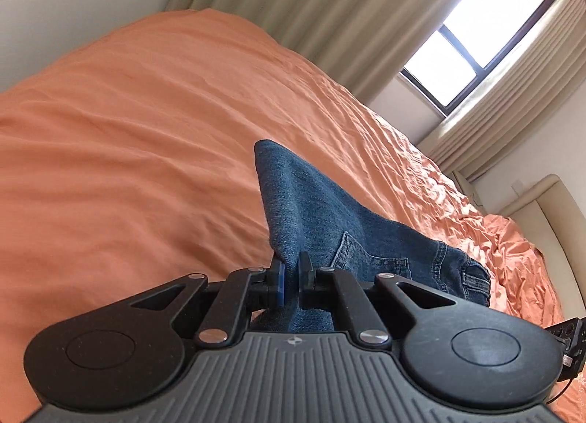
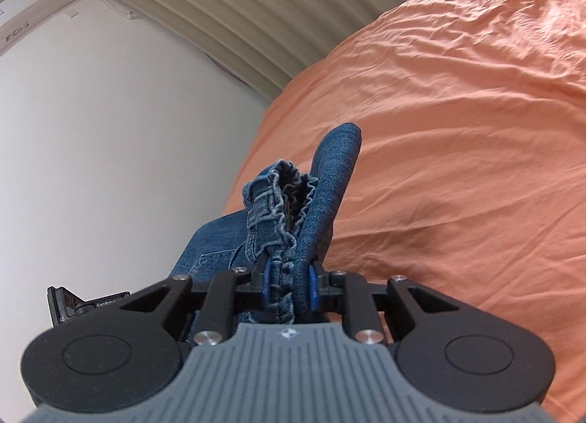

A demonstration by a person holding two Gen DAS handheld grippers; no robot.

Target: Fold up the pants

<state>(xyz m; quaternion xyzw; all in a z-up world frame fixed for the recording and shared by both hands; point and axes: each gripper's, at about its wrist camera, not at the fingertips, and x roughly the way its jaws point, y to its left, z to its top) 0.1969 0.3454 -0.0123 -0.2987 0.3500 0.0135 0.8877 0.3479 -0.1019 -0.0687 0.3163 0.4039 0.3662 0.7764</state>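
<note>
The pants are blue denim jeans (image 1: 315,210), held up above an orange bed (image 1: 128,137). My left gripper (image 1: 291,273) is shut on a fold of the denim near a back pocket (image 1: 366,258); the waistband hangs to the right. My right gripper (image 2: 289,284) is shut on a bunch of the jeans (image 2: 322,196) with frayed hem edges (image 2: 282,196) sticking up between the blue pads. The rest of the jeans trails down left of it. A corner of the other gripper shows in each view.
The orange bed sheet (image 2: 457,130) is wrinkled and spreads under both grippers. Beige curtains (image 1: 329,2) and a window (image 1: 476,31) stand behind the bed. A padded headboard (image 1: 542,210) is at the right. A white wall (image 2: 91,130) is at the left.
</note>
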